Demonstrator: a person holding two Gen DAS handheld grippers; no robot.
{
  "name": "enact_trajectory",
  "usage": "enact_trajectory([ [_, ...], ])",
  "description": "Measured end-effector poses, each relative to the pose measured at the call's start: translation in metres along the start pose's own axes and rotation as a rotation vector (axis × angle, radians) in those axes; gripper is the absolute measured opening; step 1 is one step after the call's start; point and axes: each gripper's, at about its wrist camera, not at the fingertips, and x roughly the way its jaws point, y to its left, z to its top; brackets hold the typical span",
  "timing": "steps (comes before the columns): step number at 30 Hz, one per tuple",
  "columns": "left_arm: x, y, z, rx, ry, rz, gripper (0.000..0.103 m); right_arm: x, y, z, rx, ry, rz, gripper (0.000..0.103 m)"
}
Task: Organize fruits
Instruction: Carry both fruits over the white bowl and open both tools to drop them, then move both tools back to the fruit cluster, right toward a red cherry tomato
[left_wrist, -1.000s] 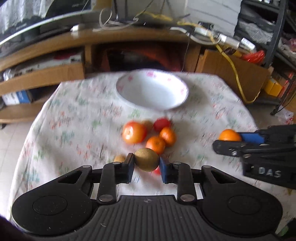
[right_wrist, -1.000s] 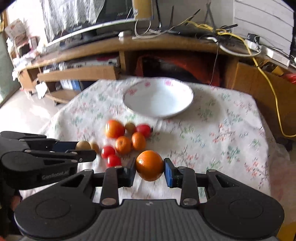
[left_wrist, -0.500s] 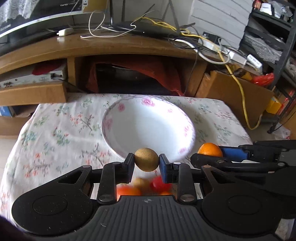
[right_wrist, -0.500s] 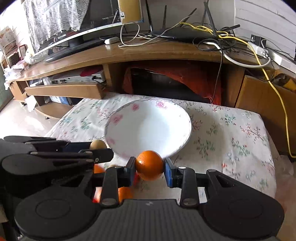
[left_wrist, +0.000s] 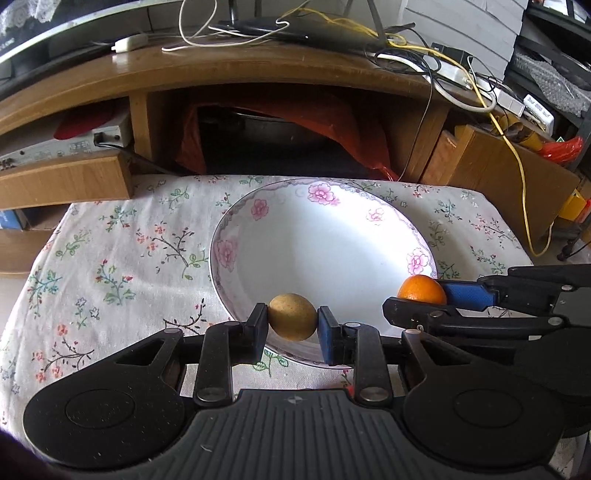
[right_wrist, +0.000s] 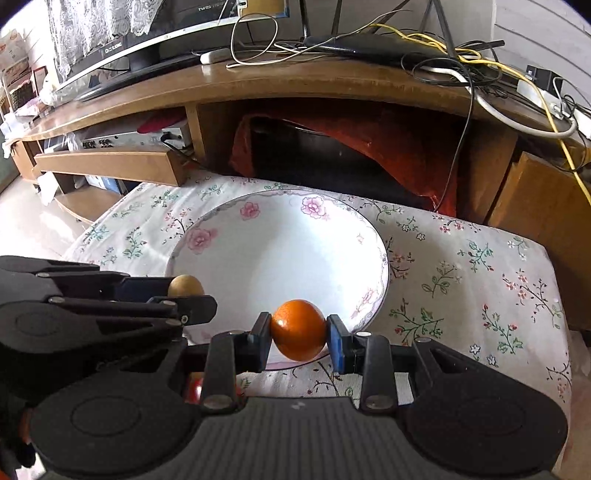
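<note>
A white bowl with pink flowers (left_wrist: 258, 210) (right_wrist: 207, 236) sits on the floral tablecloth, with nothing in it. My left gripper (left_wrist: 291, 323) is shut on a small yellow-brown fruit (left_wrist: 292, 321) over the bowl's near rim. That fruit (right_wrist: 185, 285) also shows in the right wrist view, held by the left gripper (right_wrist: 186, 291). My right gripper (right_wrist: 299, 334) is shut on an orange (right_wrist: 299, 329) above the near rim. In the left wrist view the orange (left_wrist: 421, 290) hangs at the bowl's right edge in the right gripper (left_wrist: 424, 295).
A red fruit (right_wrist: 194, 391) peeks out under my right gripper. Behind the table (left_wrist: 110, 266) runs a wooden TV stand (left_wrist: 258, 74) with cables, a red cloth below. Cardboard boxes (left_wrist: 498, 173) stand at the right.
Both grippers carried their fruits forward from over the loose pile to the bowl's near rim. The pile has dropped out of sight beneath them. Both grips are unchanged.
</note>
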Motion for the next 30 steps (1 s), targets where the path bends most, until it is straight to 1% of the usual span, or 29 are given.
enact_trajectory([
  [9, 0.002, 0.0, 0.002, -0.007, 0.002, 0.01, 0.036, 0.006, -0.006, 0.002, 0.005, 0.009, 0.031, 0.03],
  [17, -0.001, 0.0, 0.004, -0.013, -0.004, 0.002, 0.043, 0.005, -0.01, 0.005, 0.02, -0.014, 0.025, 0.03],
  [19, -0.004, -0.001, 0.004, -0.013, -0.009, -0.002, 0.044, 0.002, -0.013, 0.008, 0.032, -0.026, 0.028, 0.03],
  [23, -0.012, -0.005, 0.007, -0.006, -0.029, -0.017, 0.051, -0.009, -0.018, 0.013, 0.057, -0.062, 0.024, 0.03],
  [26, -0.021, -0.006, 0.008, 0.004, -0.05, -0.019, 0.051, -0.018, -0.022, 0.016, 0.081, -0.083, 0.02, 0.03],
  [30, -0.033, -0.001, 0.005, -0.003, -0.061, -0.02, 0.051, -0.032, -0.018, 0.014, 0.08, -0.099, 0.022, 0.03],
])
